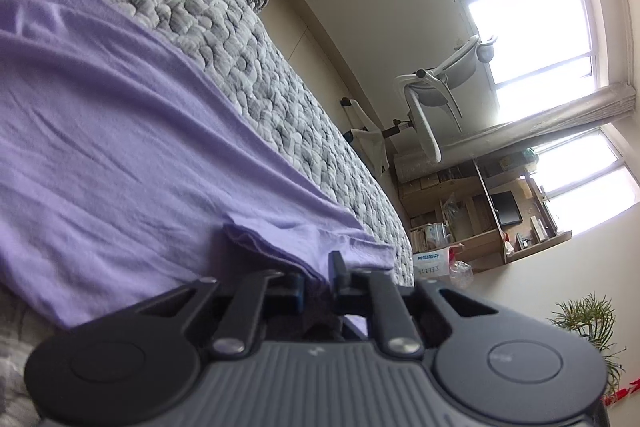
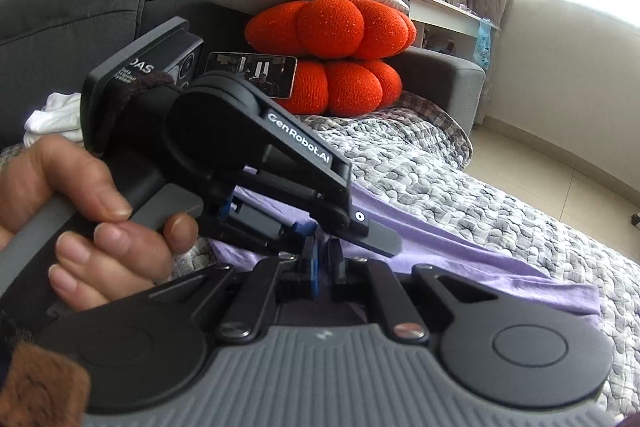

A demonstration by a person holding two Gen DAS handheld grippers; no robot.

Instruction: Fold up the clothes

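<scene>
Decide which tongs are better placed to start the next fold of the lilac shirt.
Probably the left tongs: they are shut on the lilac shirt at its folded hem corner. The right tongs sit close beside them, but their grip is unclear.

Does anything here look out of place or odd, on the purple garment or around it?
Nothing looks damaged or spilled. The purple garment lies wrinkled on the grey quilt, with one edge bunched at the left gripper. A phone leans against the orange pumpkin cushions.
</scene>
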